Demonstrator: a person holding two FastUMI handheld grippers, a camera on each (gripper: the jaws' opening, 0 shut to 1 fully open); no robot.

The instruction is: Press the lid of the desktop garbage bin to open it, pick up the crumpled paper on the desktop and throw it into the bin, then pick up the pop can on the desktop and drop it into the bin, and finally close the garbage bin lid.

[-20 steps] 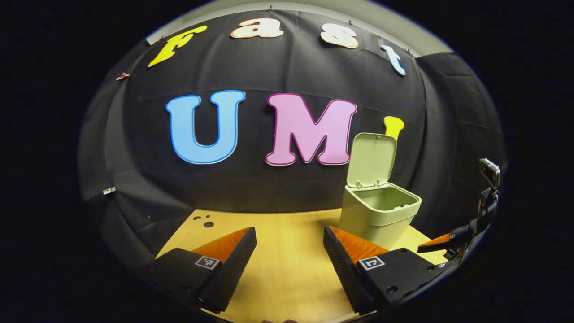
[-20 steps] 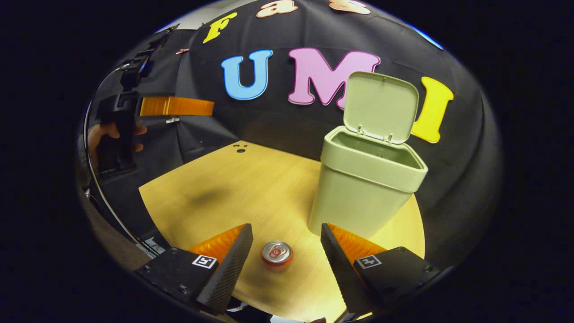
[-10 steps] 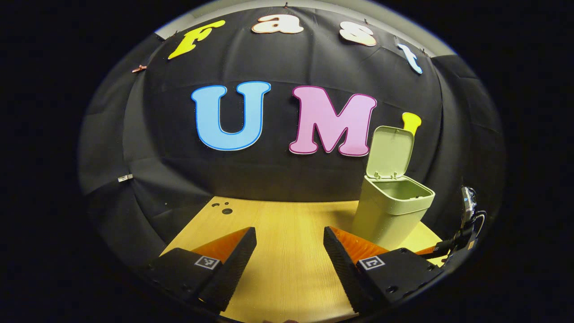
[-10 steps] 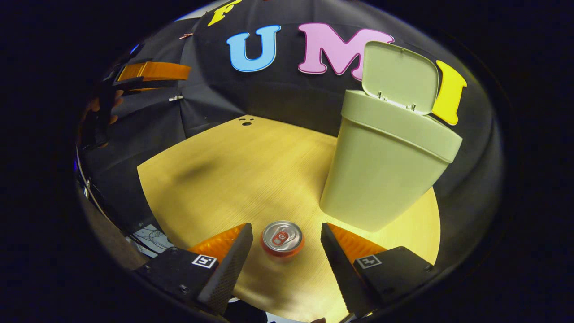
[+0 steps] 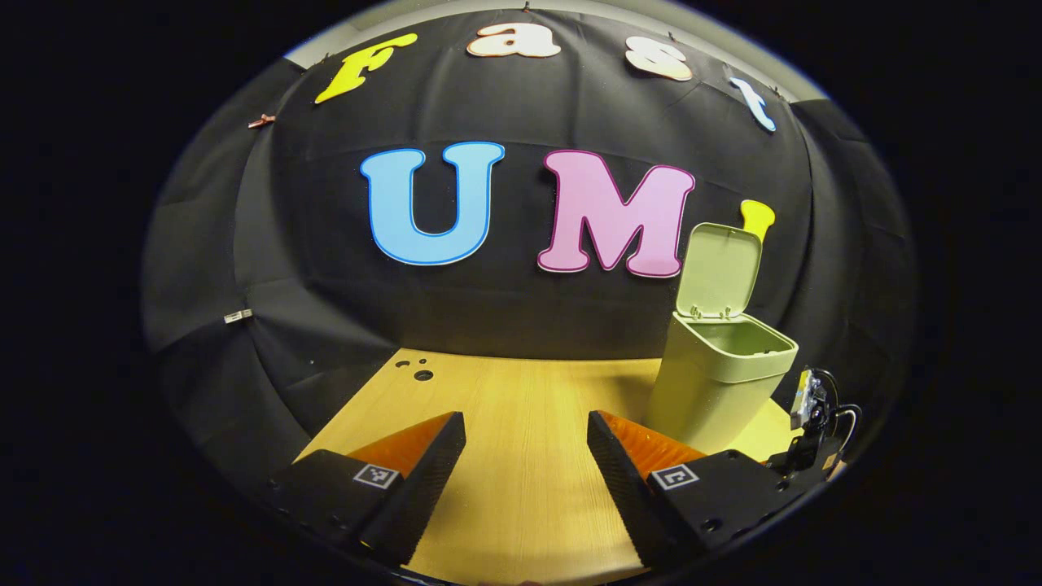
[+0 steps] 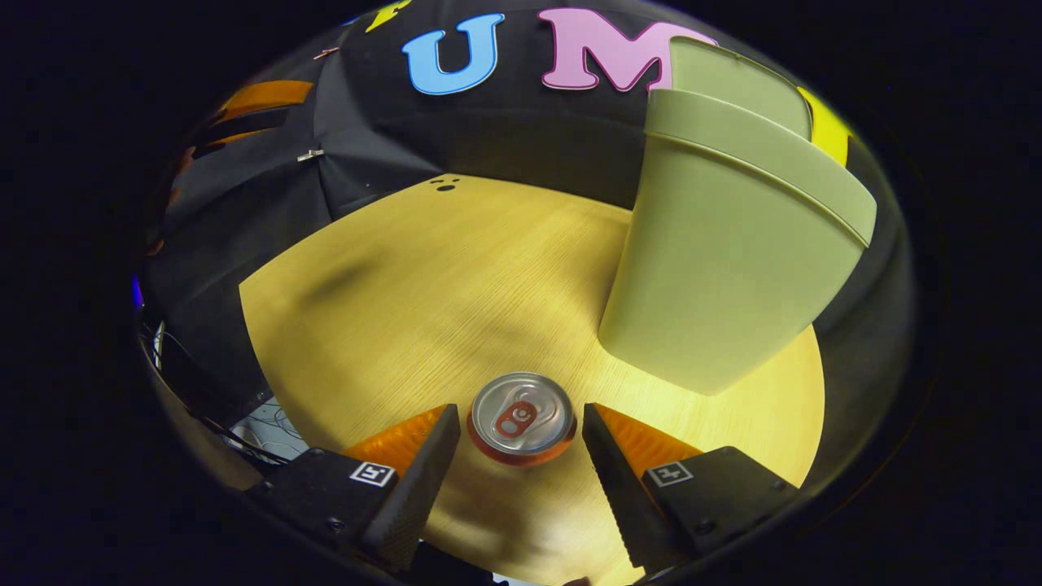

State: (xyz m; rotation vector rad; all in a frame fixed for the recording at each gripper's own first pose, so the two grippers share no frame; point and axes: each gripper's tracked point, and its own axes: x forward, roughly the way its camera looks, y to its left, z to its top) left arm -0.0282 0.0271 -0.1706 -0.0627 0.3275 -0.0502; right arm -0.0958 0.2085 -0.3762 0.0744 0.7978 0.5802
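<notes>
I've dropped my right tool [image 6: 521, 427] over the can [image 6: 522, 417] on the tabletop [image 6: 423, 277]; jaws wide, straddling it beside the open bin [image 6: 724, 268], ready to close. Left tool [image 5: 525, 456] idles wide.

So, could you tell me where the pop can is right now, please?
In the right gripper view, the pop can stands upright on the wooden table, between the right gripper's open jaws, just left of the green bin.

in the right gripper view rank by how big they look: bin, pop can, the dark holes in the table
1. garbage bin, largest by far
2. pop can, standing between the open right gripper's fingers; nearness to the camera enlarges it
3. table holes, smallest; they lie far off, so true size is unsure
</notes>
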